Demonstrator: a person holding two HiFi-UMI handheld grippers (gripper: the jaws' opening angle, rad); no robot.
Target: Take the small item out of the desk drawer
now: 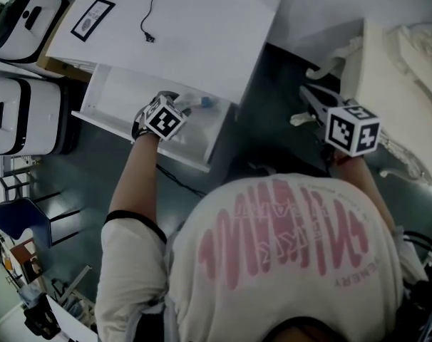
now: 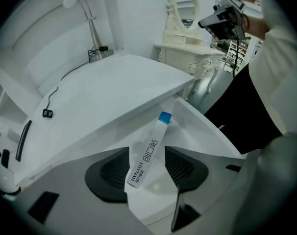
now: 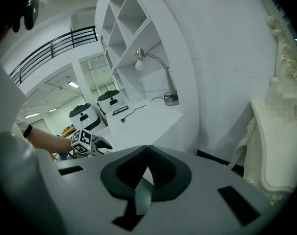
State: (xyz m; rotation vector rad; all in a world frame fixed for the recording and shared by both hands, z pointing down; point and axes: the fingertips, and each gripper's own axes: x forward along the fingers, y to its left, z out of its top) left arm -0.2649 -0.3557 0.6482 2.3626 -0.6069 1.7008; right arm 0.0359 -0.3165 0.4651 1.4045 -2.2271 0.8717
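A small white packet (image 2: pixel 147 153) with a blue end and dark print lies in the open white desk drawer (image 2: pixel 207 136), pointing toward its back. My left gripper (image 2: pixel 147 169) reaches into the drawer with its jaws wide apart; the packet lies flat between the pads, and neither pad presses on it. From the head view, the left gripper (image 1: pixel 189 105) sits over the drawer (image 1: pixel 123 128) with the packet's blue tip (image 1: pixel 207 102) just ahead of it. My right gripper (image 3: pixel 147 155) is shut and empty, held in the air to the right of the desk (image 1: pixel 187 27).
On the desk top are a lamp (image 3: pixel 138 58) and a black cable (image 1: pixel 148 20). An ornate cream dressing table (image 1: pixel 401 63) stands on the right. Two white appliances (image 1: pixel 23 20) and a blue chair (image 1: pixel 16 216) are on the left.
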